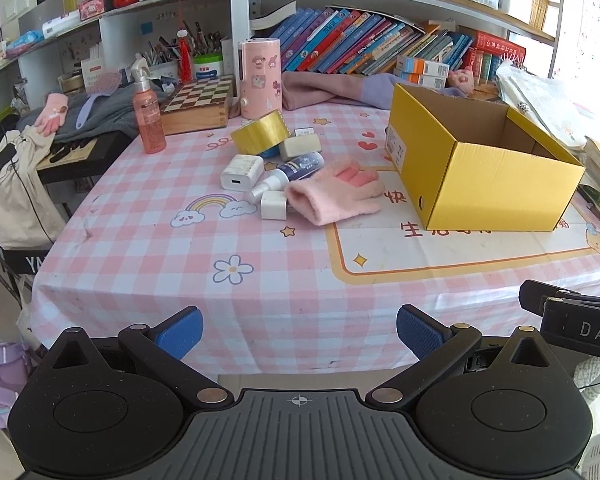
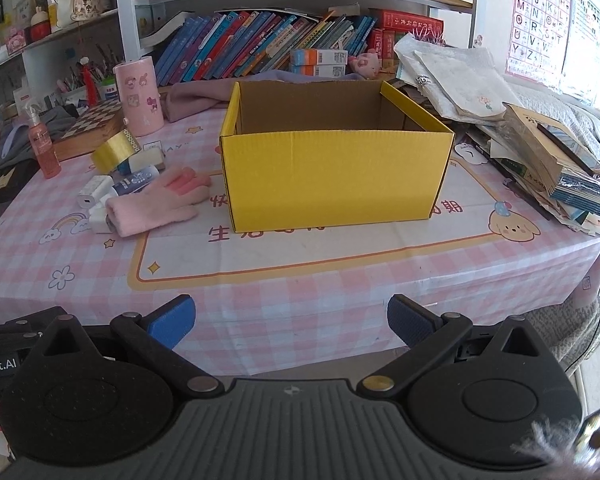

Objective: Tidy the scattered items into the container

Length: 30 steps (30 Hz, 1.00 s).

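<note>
Left wrist view: right gripper (image 1: 572, 312) marked "DAS"; both grippers (image 1: 299, 330) gape empty.

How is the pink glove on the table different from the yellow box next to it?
The pink glove is soft, fuzzy and lies flat on the tablecloth; the yellow box is stiff cardboard and stands tall with its top open. The glove lies among the scattered bits, while the box stands apart on the printed mat. Neither is touched by the tongs.
</note>
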Available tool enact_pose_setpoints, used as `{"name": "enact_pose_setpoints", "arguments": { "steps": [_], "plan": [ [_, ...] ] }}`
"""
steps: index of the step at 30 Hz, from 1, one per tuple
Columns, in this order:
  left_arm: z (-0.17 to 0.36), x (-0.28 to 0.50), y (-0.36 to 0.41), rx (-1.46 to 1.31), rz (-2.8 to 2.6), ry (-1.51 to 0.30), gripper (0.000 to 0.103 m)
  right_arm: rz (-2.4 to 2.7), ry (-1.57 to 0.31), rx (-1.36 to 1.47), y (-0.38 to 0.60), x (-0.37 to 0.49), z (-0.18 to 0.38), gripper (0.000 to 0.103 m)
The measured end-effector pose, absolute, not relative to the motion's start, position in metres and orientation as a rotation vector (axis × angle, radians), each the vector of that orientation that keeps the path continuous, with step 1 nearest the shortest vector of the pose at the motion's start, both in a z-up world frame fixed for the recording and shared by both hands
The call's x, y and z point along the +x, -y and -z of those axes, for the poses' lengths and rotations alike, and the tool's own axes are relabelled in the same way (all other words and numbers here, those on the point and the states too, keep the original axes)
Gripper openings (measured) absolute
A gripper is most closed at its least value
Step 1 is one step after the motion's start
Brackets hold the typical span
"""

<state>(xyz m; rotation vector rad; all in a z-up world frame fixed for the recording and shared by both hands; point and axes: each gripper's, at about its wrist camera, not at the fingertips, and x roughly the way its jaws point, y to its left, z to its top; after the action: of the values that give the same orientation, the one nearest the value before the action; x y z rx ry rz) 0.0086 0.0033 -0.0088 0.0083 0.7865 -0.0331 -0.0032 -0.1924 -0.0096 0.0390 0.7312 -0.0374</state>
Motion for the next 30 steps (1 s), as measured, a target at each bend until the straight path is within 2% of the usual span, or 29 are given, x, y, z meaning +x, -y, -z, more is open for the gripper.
{"name": "enact_pose_setpoints", "arguments": {
  "steps": [30],
  "plan": [
    [0.0078, 0.0075, -0.0017, 0.006, 0.054, -0.790, 0.103, 0.040, -0.734, 0.021, 0.1898, -0.0030, 0.0114, 0.103]
  ]
}}
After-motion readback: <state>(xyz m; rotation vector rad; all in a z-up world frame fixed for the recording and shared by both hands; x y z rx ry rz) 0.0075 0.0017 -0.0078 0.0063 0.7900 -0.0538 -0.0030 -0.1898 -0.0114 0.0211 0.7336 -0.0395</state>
